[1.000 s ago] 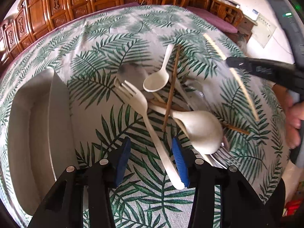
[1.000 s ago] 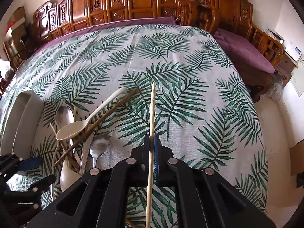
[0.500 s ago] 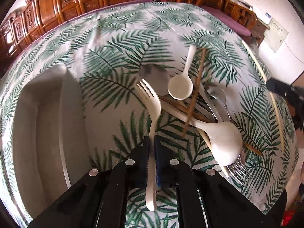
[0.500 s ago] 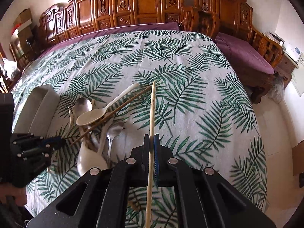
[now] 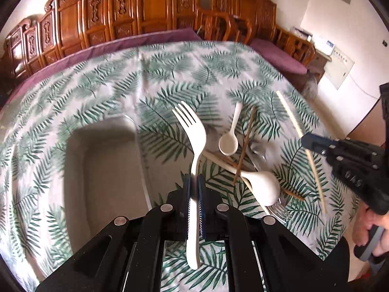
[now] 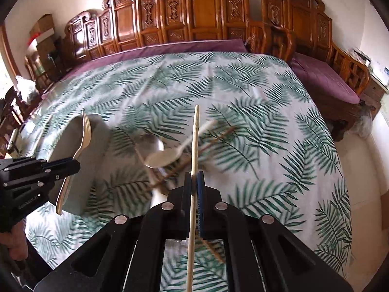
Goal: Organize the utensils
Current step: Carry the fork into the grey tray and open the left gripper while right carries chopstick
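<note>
fingers, left: left gripper [image 5: 194, 189] has its blue pads pressed together on the handle of the cream fork [image 5: 192, 131], tines up and pointing far, clear of the table.
fingers, right: right gripper [image 6: 194, 185] is clamped on a pale chopstick [image 6: 194, 146] near its middle, tip pointing far, tail running back under the jaws.
tray: grey tray [image 5: 102, 170] lies on the left of the table, with the fork just right of its near edge; whether it has compartments i cannot tell.
pile: small cream spoon [image 5: 229, 136], big cream ladle spoon [image 5: 262, 187], brown chopstick [image 5: 244, 146] and metal fork [image 5: 279, 211] lie crossed over one another, right of the tray.
handling: fork looks light, stiff, smooth plastic; likely to swivel in the pads, so a hold at mid handle suits it. chopstick is thin and rigid and may twist; the hold near its balance point seems sound.
surface: leaf-print tablecloth [image 6: 243, 85], soft, so pieces should not slide much.
room: carved wooden chairs [image 6: 206, 19] along the far side, purple cushions, white walls.
</note>
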Available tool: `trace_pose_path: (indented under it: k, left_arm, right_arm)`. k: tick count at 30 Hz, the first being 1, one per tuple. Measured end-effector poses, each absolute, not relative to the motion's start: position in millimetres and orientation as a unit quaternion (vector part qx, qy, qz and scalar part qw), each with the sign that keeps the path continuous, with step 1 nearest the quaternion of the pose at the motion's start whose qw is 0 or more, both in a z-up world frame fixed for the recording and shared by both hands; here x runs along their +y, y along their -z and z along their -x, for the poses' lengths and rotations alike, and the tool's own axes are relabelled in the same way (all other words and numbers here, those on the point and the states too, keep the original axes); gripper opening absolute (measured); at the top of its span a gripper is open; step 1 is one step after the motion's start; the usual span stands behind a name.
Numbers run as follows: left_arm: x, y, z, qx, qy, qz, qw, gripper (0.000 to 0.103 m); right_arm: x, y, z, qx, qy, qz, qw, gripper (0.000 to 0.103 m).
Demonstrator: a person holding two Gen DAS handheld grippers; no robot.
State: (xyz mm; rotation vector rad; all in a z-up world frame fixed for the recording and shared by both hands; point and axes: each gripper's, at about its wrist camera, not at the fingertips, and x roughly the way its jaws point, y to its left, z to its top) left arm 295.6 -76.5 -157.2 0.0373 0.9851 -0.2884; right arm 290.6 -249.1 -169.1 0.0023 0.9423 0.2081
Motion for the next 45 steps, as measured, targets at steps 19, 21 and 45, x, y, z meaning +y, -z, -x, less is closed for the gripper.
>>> trace_pose_path:
  k: [19, 21, 45]
  left_arm:
    - [-2, 139, -297, 0.454, 0.125, 0.010, 0.882, 0.005]
    - [7, 145, -300, 0.459, 0.123, 0.015, 0.880, 0.005]
    - [74, 138, -290, 0.440, 0.071, 0.024, 0.895, 0.021]
  right_arm:
    - [-156, 130, -291, 0.434, -0.170, 0.019, 0.885, 0.006]
    - [-146, 129, -292, 0.435, -0.175, 0.022, 0.883, 0.006]
    - [-63, 152, -322, 0.466, -0.226, 0.005, 0.855, 0.006]
